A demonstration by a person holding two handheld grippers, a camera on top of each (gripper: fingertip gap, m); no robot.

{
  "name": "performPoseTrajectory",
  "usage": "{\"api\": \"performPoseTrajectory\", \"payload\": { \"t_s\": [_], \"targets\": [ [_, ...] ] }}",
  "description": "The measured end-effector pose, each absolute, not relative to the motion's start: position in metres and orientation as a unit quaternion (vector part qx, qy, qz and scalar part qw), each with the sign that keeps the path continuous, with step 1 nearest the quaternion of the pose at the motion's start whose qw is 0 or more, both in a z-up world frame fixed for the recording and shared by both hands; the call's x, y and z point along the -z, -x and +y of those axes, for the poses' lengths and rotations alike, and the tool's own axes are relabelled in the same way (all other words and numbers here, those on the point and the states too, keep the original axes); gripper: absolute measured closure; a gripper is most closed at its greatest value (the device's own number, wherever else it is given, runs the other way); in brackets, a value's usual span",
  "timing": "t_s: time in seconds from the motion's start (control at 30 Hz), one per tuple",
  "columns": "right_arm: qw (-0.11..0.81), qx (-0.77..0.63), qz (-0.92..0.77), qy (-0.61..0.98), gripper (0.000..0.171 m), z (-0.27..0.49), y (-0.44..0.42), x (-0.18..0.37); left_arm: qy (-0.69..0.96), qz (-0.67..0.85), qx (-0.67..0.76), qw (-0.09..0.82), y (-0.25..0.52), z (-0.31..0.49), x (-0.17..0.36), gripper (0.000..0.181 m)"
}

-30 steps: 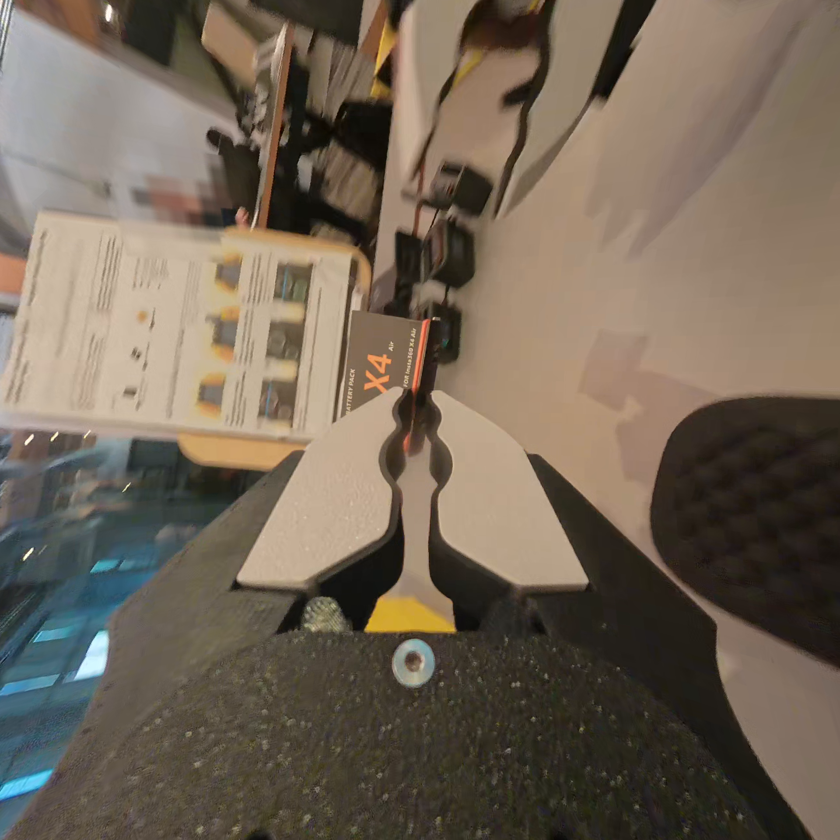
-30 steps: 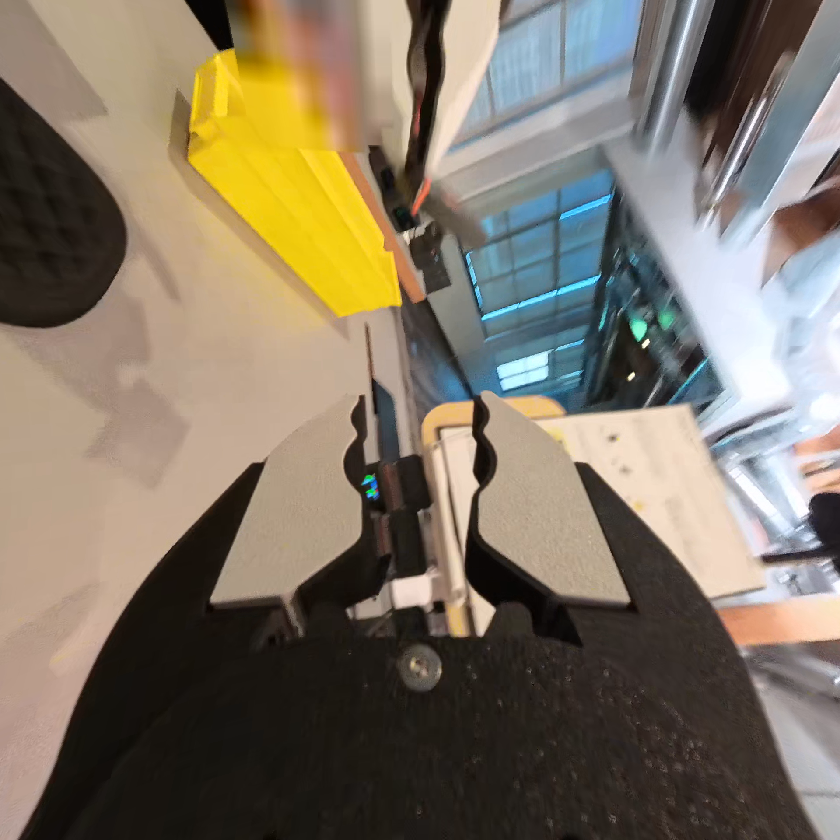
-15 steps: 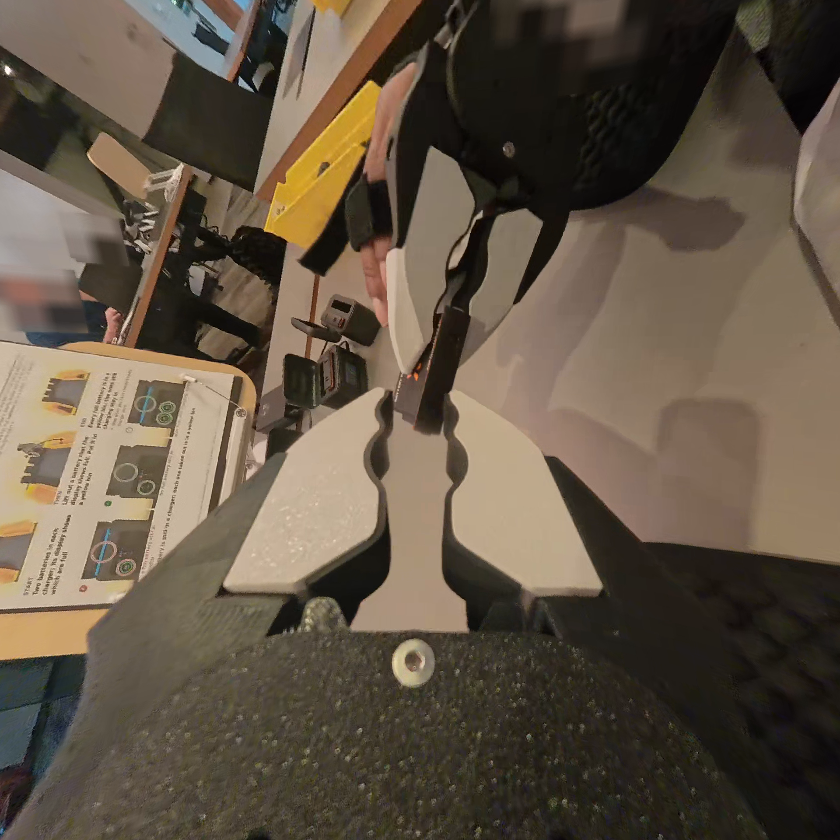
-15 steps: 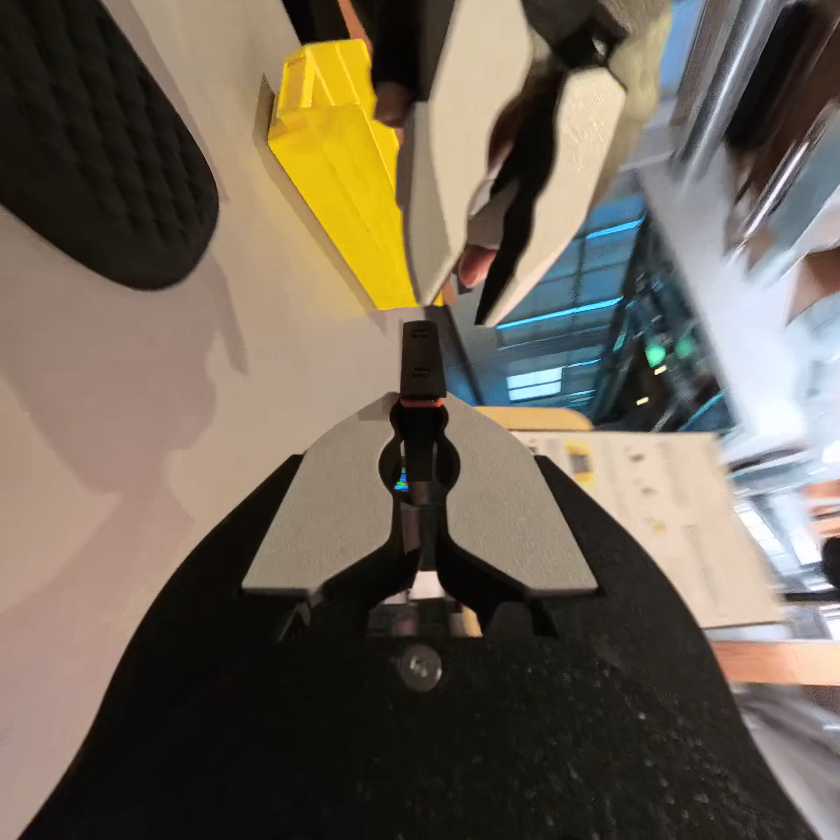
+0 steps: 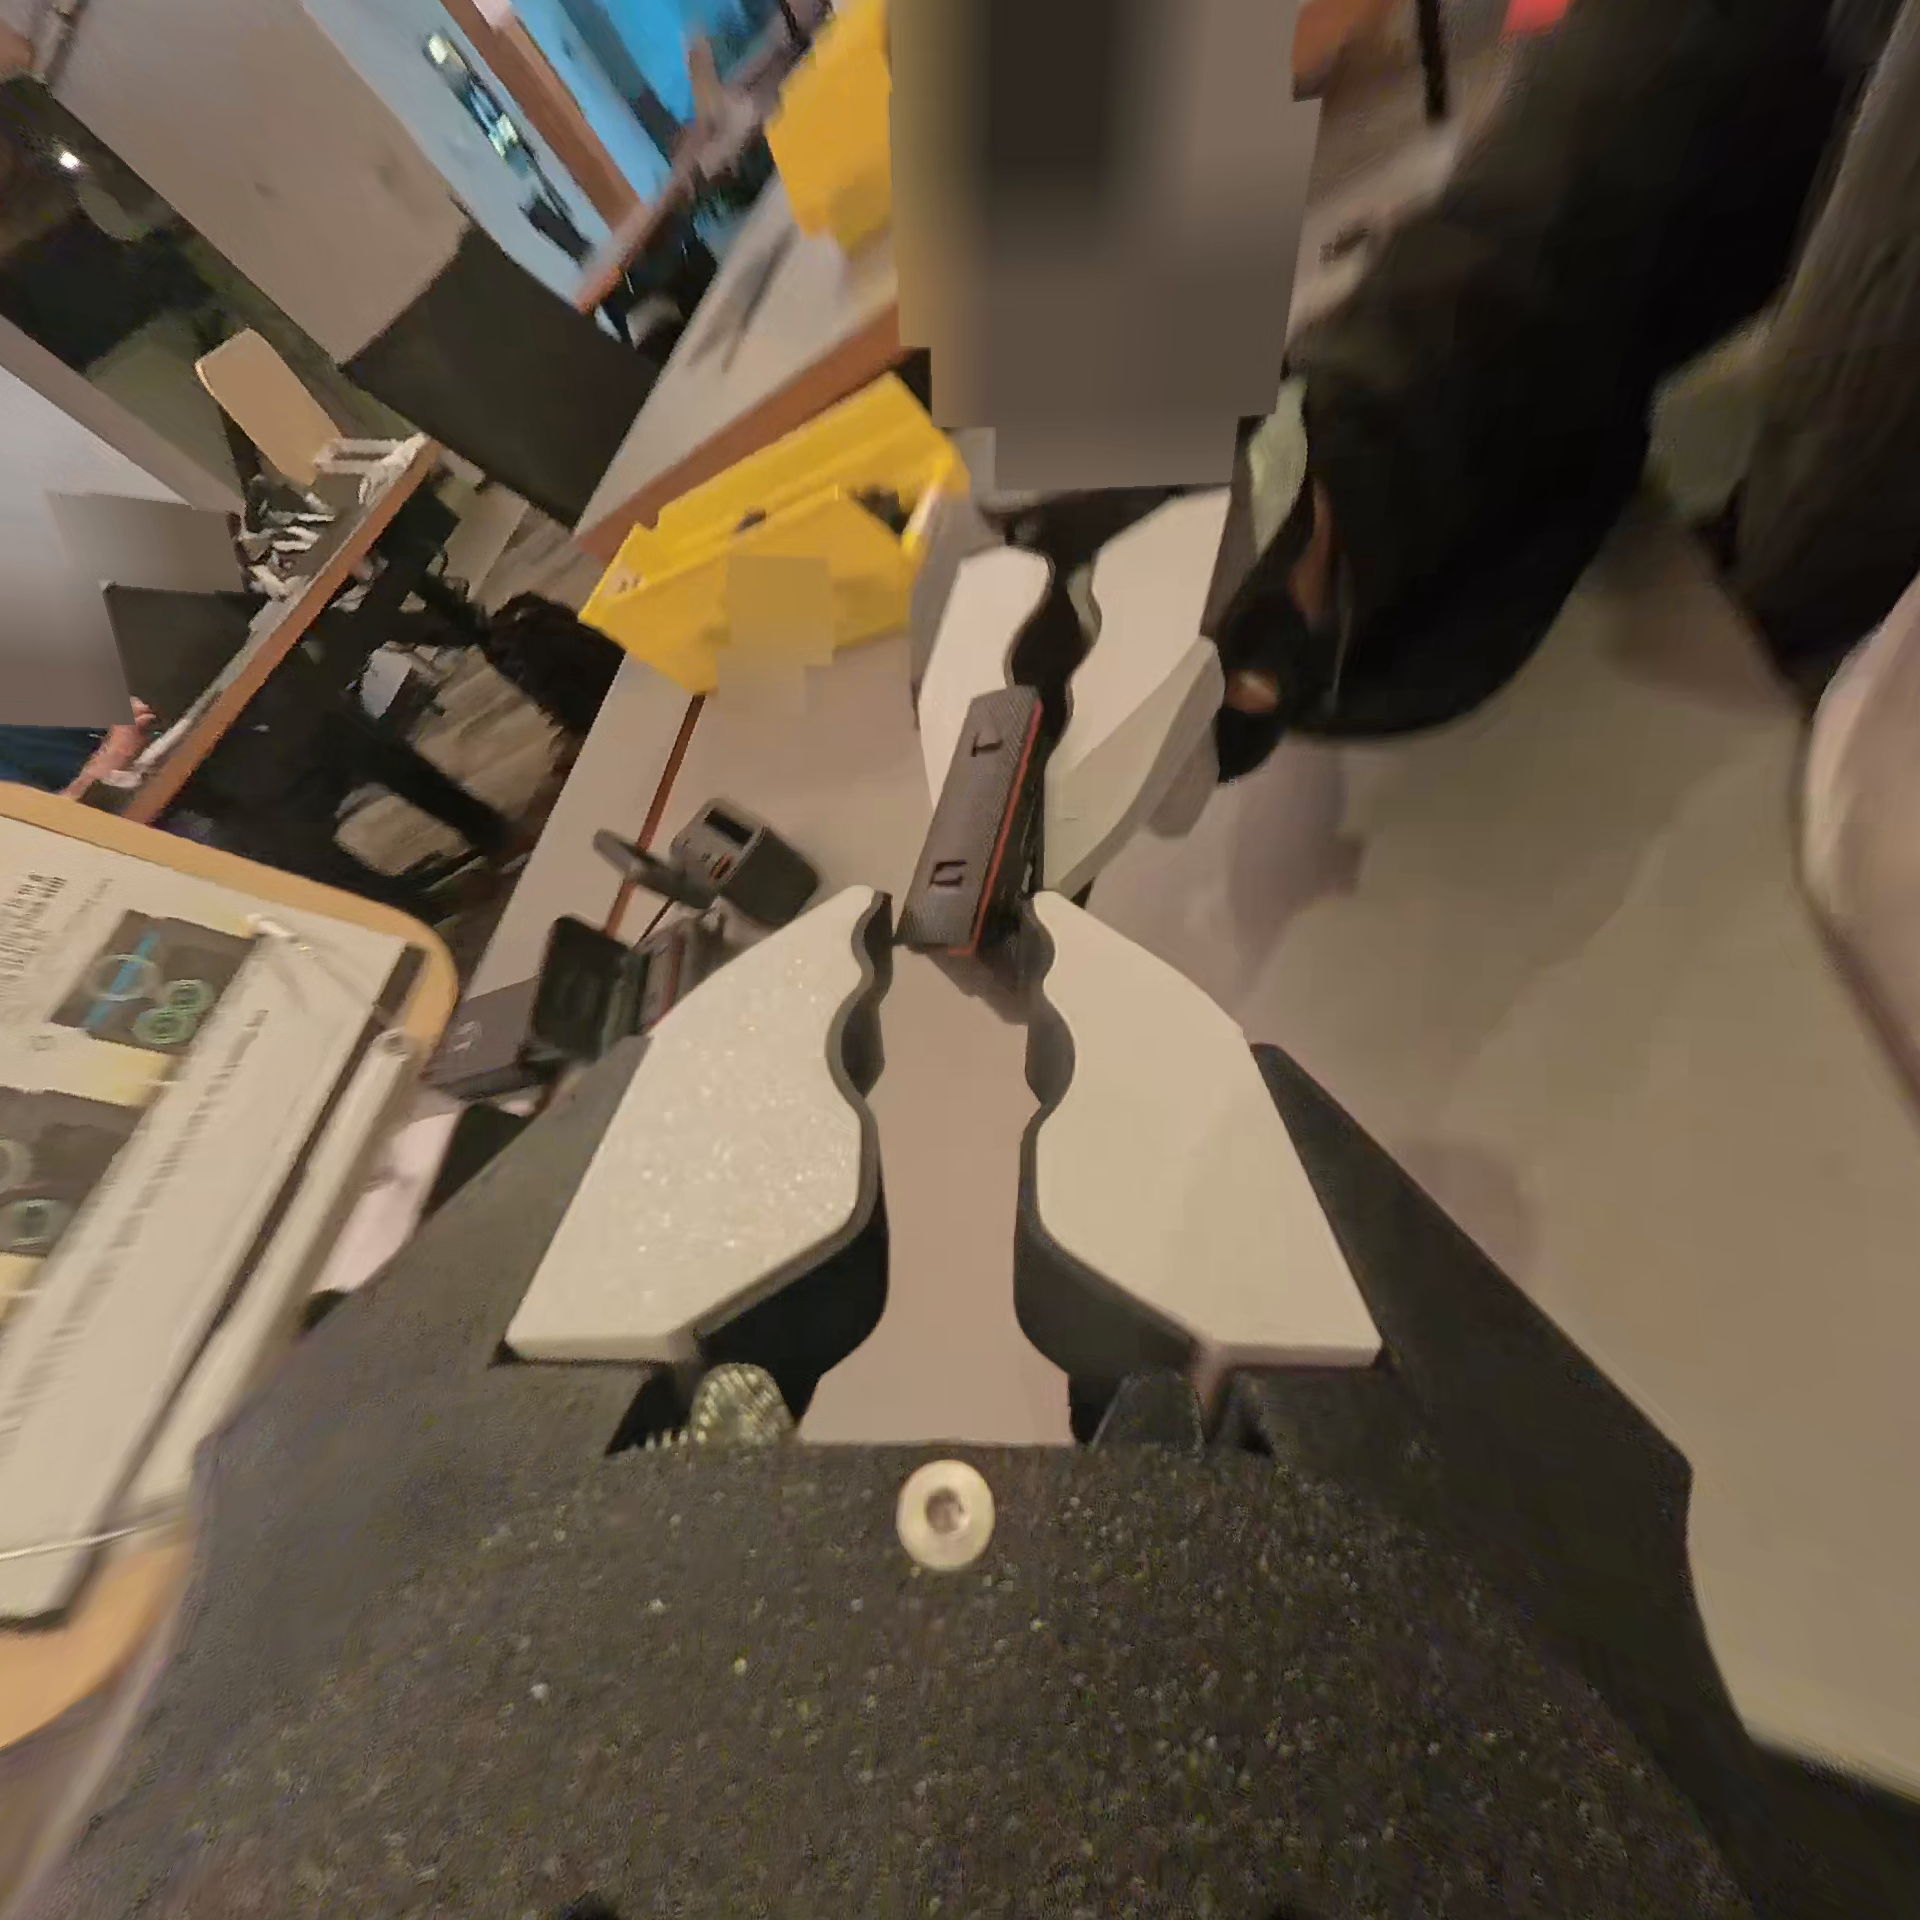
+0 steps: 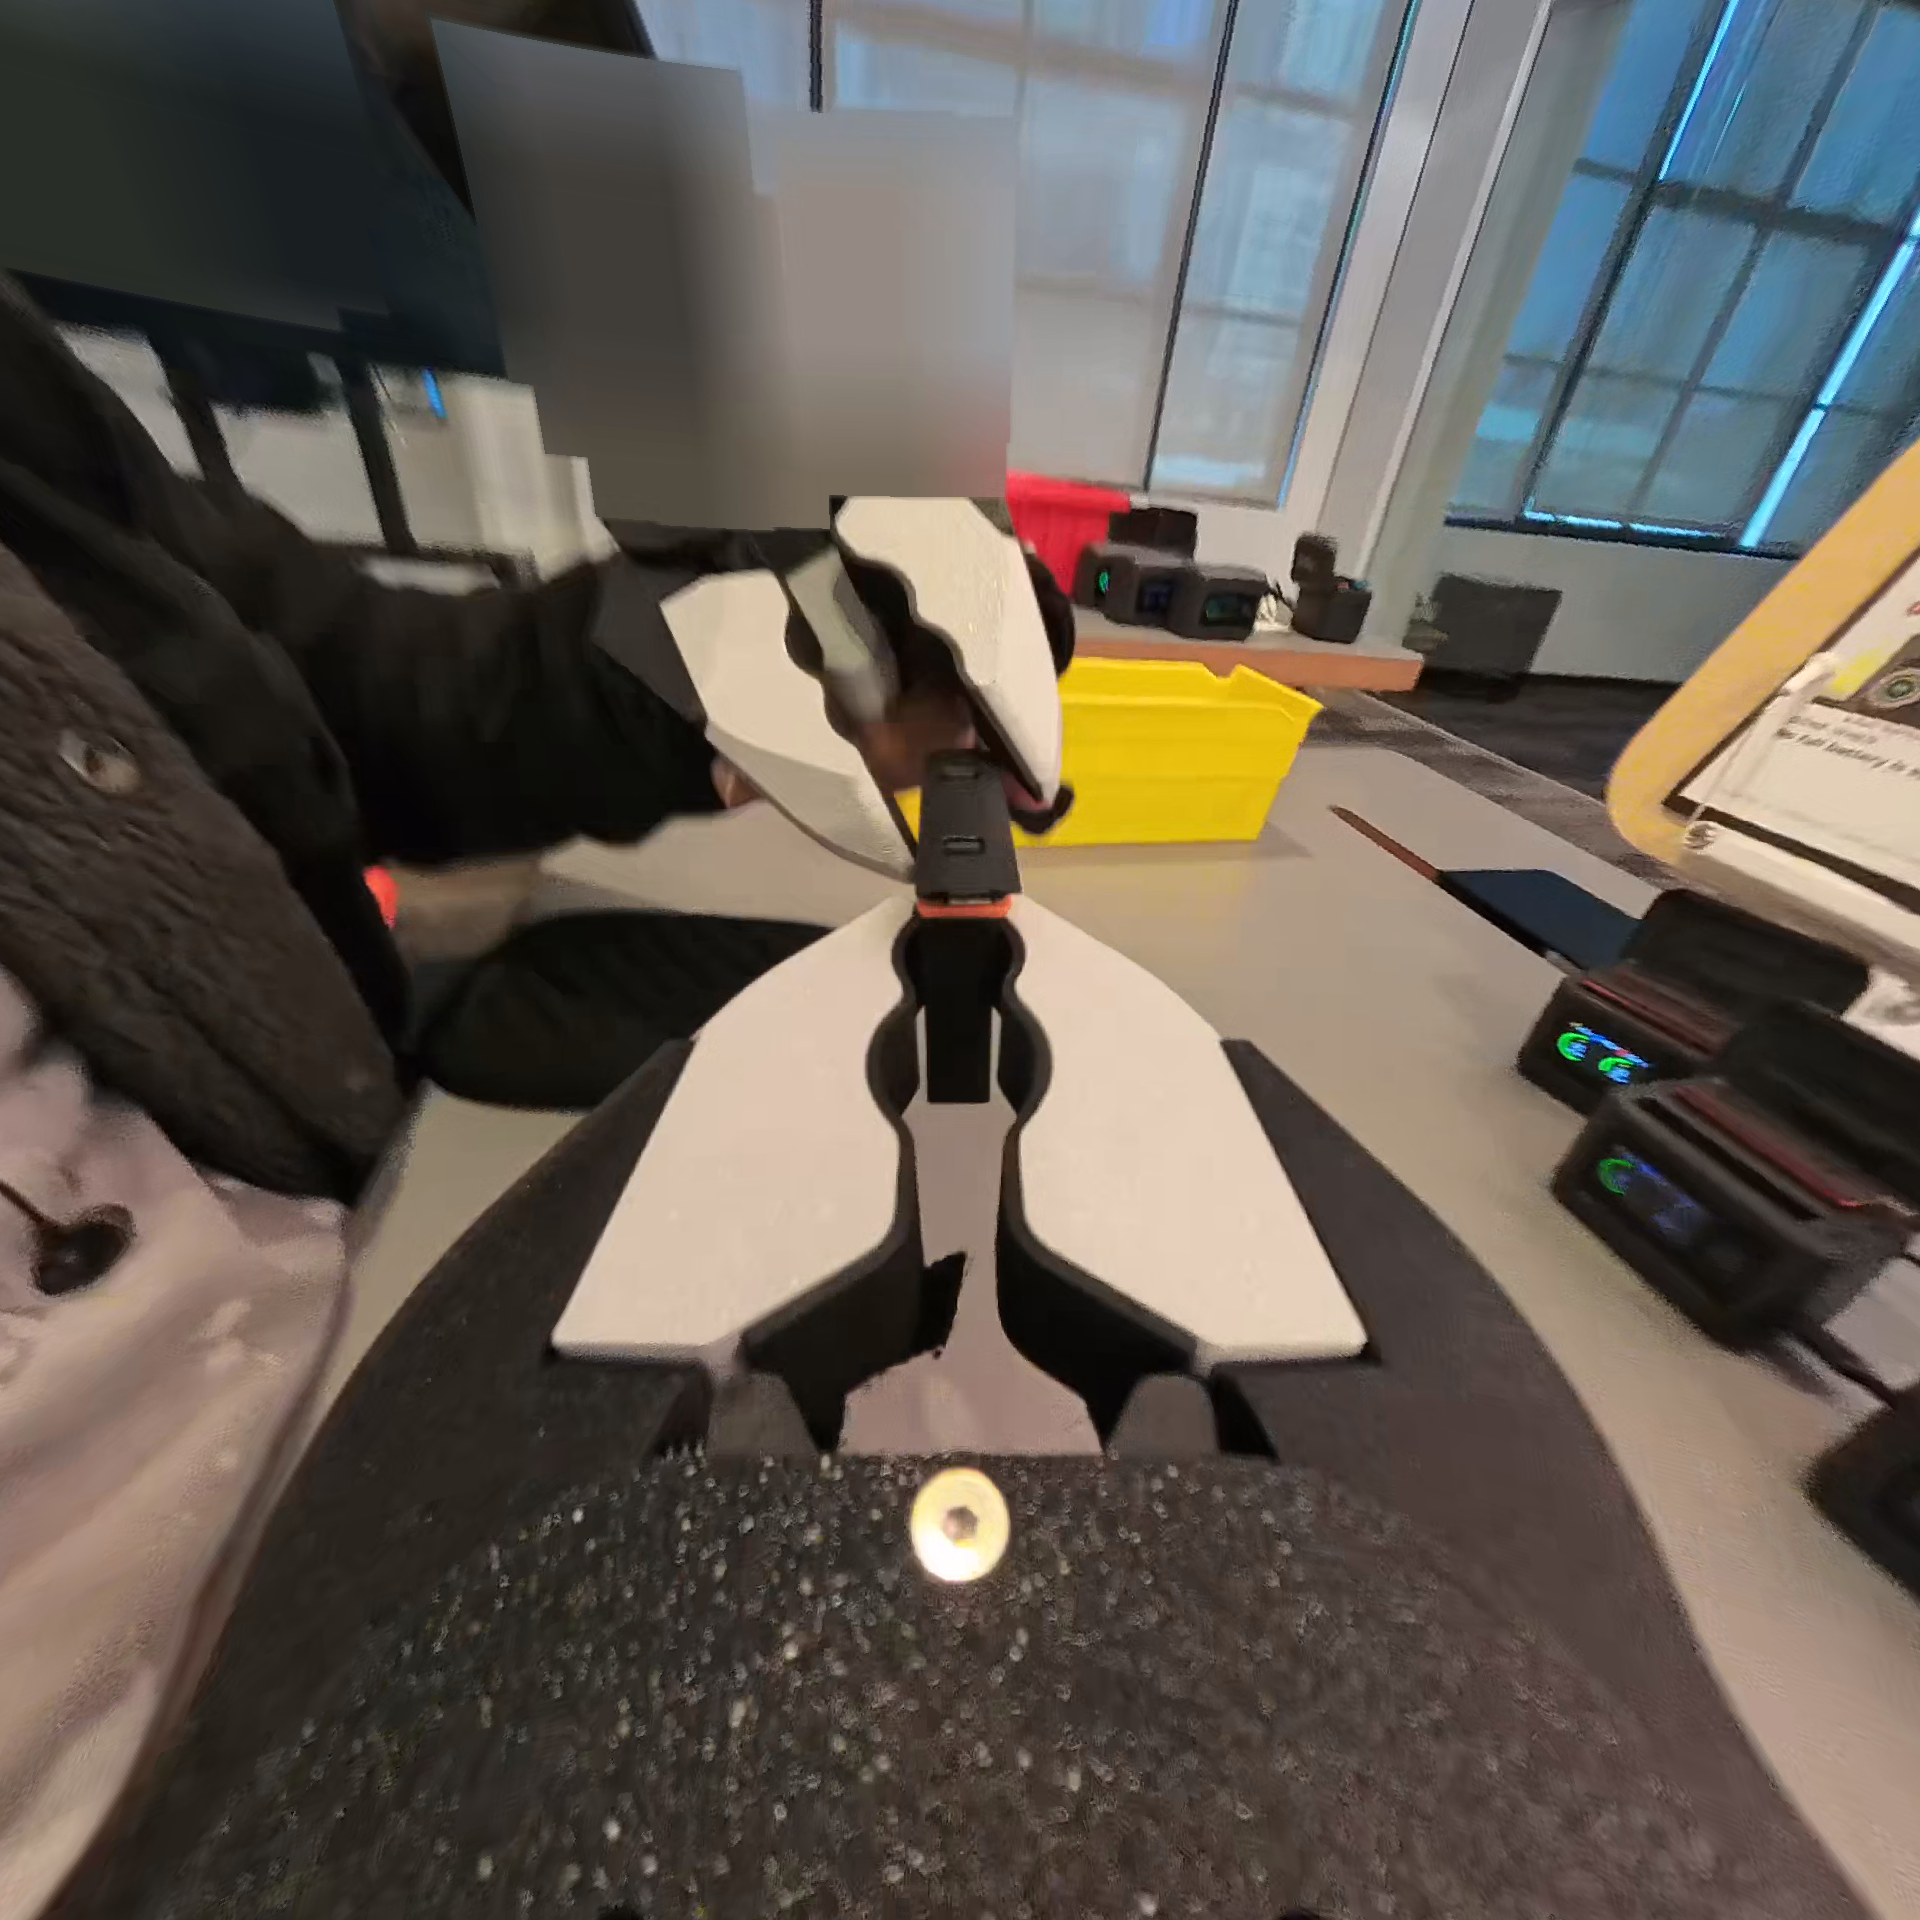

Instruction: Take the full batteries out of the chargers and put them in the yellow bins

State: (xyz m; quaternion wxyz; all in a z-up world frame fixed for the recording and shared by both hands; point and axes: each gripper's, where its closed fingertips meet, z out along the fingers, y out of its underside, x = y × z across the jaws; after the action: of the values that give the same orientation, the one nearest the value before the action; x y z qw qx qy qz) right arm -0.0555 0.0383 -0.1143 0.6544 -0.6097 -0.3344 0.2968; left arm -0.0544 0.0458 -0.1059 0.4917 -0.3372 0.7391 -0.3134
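Note:
A black battery with an orange band [image 6: 961,831] is clamped between the pads of my right gripper [image 6: 961,914], above the grey table [image 6: 1299,987]. Its far end pokes out between the spread fingers [image 6: 966,623] of my left gripper [image 6: 966,800], which do not press on it. In the left wrist view my left gripper [image 5: 961,914] is open, with the battery [image 5: 977,821] just past its tips, held by the right gripper [image 5: 1029,790]. A yellow bin [image 6: 1164,748] stands behind on the table and also shows in the left wrist view [image 5: 748,582].
Black chargers with lit displays [image 6: 1621,1049] [image 6: 1714,1205] stand at the right, with more in the left wrist view [image 5: 738,852] [image 5: 582,997]. An instruction sheet on a wooden board [image 5: 156,1091] stands beside them. A black pad [image 6: 623,997] lies left, near the person's dark sleeve [image 6: 208,727]. My left and right fingertips are right by each other.
A second ago my left gripper was shut on the battery and my right was open. The right pads closed on it and the left pads opened off it. Both views swung round.

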Motion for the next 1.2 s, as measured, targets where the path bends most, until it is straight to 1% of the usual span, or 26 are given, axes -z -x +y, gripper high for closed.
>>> {"api": "performPoseTrajectory", "payload": {
  "t_s": [0.07, 0.2, 0.27, 0.43, 0.53, 0.63, 0.77, 0.87, 1.03, 1.13, 1.2],
  "targets": [
    [0.664, -0.342, -0.306, 0.59, 0.162, 0.034, 0.051, 0.107, 0.354, 0.699, 0.392, 0.482, 0.049, 0.041, 0.1, 0.158],
    [0.673, -0.388, -0.281, 0.563, 0.161, 0.029, 0.043, 0.096, 0.368, 0.64, 0.5, 0.452, 0.039, 0.035, 0.097, 0.157],
    [0.676, -0.379, -0.286, 0.564, 0.161, 0.03, 0.042, 0.096, 0.366, 0.632, 0.528, 0.434, 0.037, 0.03, 0.099, 0.166],
    [0.665, -0.365, -0.291, 0.583, 0.159, 0.036, 0.039, 0.104, 0.378, 0.631, 0.535, 0.416, 0.035, 0.034, 0.107, 0.169],
    [0.653, -0.36, -0.291, 0.599, 0.156, 0.041, 0.035, 0.109, 0.383, 0.628, 0.537, 0.413, 0.034, 0.037, 0.113, 0.17],
    [0.656, -0.349, -0.287, 0.605, 0.149, 0.044, 0.027, 0.108, 0.393, 0.618, 0.555, 0.396, 0.033, 0.039, 0.118, 0.17],
    [0.646, -0.341, -0.29, 0.618, 0.145, 0.046, 0.02, 0.112, 0.4, 0.601, 0.575, 0.386, 0.032, 0.042, 0.119, 0.17],
    [0.637, -0.353, -0.295, 0.619, 0.157, 0.043, 0.022, 0.115, 0.404, 0.591, 0.582, 0.385, 0.03, 0.044, 0.12, 0.17],
    [0.62, -0.373, -0.296, 0.623, 0.161, 0.041, 0.022, 0.116, 0.41, 0.589, 0.591, 0.368, 0.029, 0.045, 0.121, 0.169],
    [0.604, -0.364, -0.309, 0.639, 0.161, 0.043, 0.022, 0.126, 0.416, 0.611, 0.568, 0.363, 0.031, 0.051, 0.116, 0.154],
    [0.595, -0.348, -0.317, 0.651, 0.161, 0.045, 0.023, 0.134, 0.417, 0.657, 0.514, 0.361, 0.031, 0.054, 0.119, 0.152]
  ]
}}
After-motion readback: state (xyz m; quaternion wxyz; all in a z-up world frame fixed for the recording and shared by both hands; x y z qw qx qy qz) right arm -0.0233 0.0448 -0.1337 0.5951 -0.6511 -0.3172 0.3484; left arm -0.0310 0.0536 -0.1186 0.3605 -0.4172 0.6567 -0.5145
